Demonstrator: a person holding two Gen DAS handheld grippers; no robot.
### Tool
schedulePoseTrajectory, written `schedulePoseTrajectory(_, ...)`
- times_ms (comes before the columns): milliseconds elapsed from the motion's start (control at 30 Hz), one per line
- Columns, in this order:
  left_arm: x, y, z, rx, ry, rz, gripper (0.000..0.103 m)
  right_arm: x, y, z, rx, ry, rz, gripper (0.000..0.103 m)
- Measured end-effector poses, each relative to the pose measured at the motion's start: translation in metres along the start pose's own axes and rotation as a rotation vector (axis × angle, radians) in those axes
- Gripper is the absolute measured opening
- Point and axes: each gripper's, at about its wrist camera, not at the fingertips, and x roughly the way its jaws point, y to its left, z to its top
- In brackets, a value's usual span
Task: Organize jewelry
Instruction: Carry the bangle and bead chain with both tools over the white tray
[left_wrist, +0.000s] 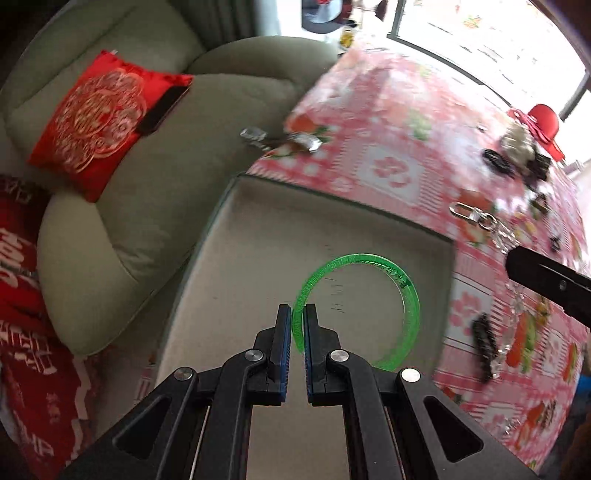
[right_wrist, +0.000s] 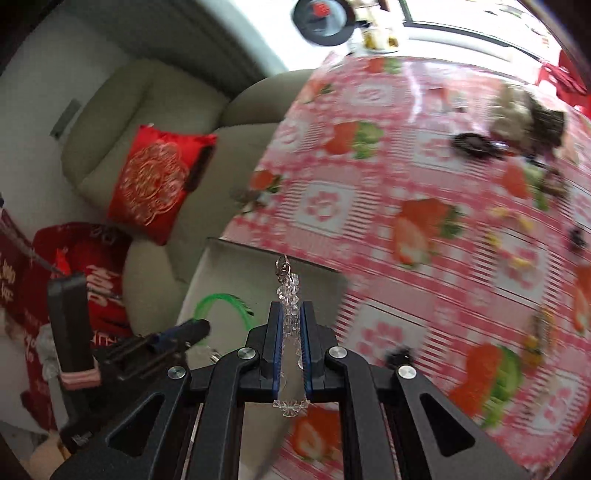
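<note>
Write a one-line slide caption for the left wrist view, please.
Left gripper pinches a green bangle above a beige tray.

The green bangle (left_wrist: 369, 295) is a translucent plastic ring, held on edge over the shallow beige tray (left_wrist: 258, 236); my left gripper (left_wrist: 297, 328) clamps its rim. The clear crystal bead chain (right_wrist: 290, 321), with a metal clasp at its far end, is pinched lengthwise in my right gripper (right_wrist: 291, 332) above the tray's edge.
</note>
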Motion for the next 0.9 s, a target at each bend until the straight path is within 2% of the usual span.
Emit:
schedulePoseTrajectory(200,0.030,0.015,0.005,-0.007,0.013,0.037,0.013,0.056,0.023,0.009,-0.032,0.055,0.015,0.010)
schedulePoseTrajectory(400,0.055,0.015,0.002,0.005,0.026,0.062,0.013,0.097,0.025,0.007,-0.051,0.107,-0.025,0.009)
schedulePoseTrajectory(600,0.060,0.006,0.002,0.049,0.003,0.092,0.013,0.121,0.011,0.003,-0.039,0.158,-0.076,0.010)
schedulePoseTrajectory(767,0.060,0.003,0.004,0.065,0.011,0.112,0.013,0.126,0.004,0.001,-0.035,0.178,-0.085,0.010)
schedulePoseTrajectory(867,0.059,0.004,0.003,0.061,0.018,0.113,0.013,0.125,0.004,0.003,-0.028,0.187,-0.079,0.017)
schedulePoseTrajectory(900,0.058,0.004,0.002,0.058,0.020,0.112,0.013,0.123,0.004,0.003,-0.022,0.188,-0.074,0.023)
